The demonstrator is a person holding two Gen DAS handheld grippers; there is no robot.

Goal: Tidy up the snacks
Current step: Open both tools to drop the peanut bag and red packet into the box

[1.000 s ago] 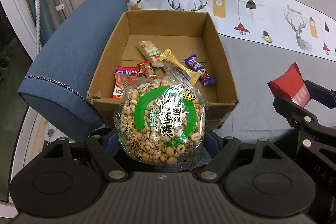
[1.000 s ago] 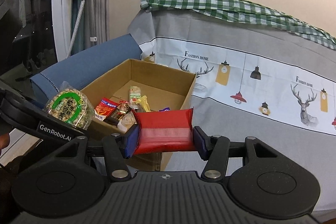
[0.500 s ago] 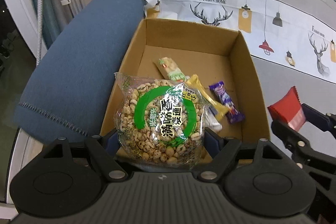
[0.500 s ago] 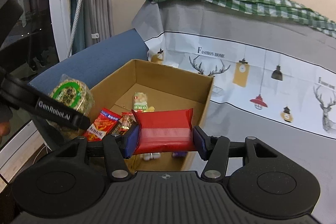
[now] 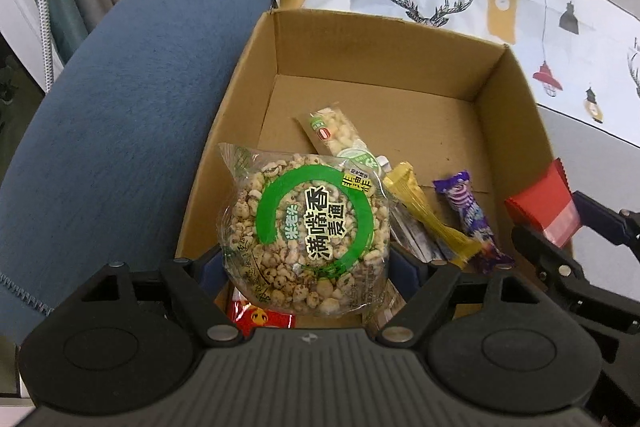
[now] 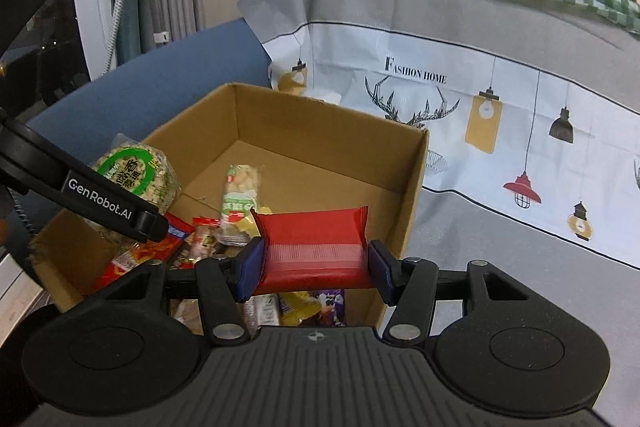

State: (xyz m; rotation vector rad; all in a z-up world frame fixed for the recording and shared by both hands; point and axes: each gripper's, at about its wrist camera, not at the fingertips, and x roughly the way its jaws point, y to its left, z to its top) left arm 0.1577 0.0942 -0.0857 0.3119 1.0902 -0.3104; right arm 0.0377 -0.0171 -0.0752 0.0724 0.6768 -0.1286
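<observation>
Depositing step. Left tongs (image 5: 306, 263) clamped on puffed-grain pack (image 5: 306, 235), hanging over near left of box (image 5: 400, 67). Right tongs (image 6: 312, 269) clamped on red packet (image 6: 314, 251), above near right wall. Next: lower into bare far floor, clear of candy (image 5: 472, 219), then release.

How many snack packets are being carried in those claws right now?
2. The round puffed-grain packet sits in the left gripper above the cardboard box; the red packet in the right gripper. More snacks lie inside, some hidden.
</observation>
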